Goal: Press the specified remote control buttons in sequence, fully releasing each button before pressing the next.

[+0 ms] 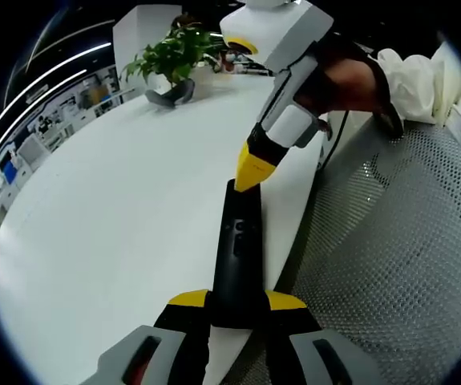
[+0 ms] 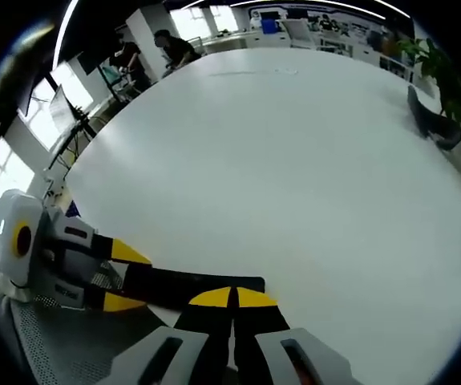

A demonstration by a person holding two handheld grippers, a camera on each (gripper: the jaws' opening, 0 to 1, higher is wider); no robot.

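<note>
A long black remote control (image 1: 238, 241) sticks out over the edge of the white table (image 1: 118, 208). My left gripper (image 1: 238, 299) is shut on its near end, one yellow-tipped jaw on each side. My right gripper (image 1: 254, 170) comes down from above with its yellow tips closed together, touching the remote's far end. In the right gripper view, the right gripper (image 2: 234, 298) is shut with its tips over the remote (image 2: 190, 282), and the left gripper (image 2: 124, 277) clamps the remote from the left.
A potted plant (image 1: 174, 52) and a dark curved object (image 1: 170, 96) stand at the table's far side. A grey perforated surface (image 1: 390, 241) lies beside the table edge, with white cloth (image 1: 422, 76) on it. People (image 2: 174, 48) and a tripod (image 2: 70, 136) are in the background.
</note>
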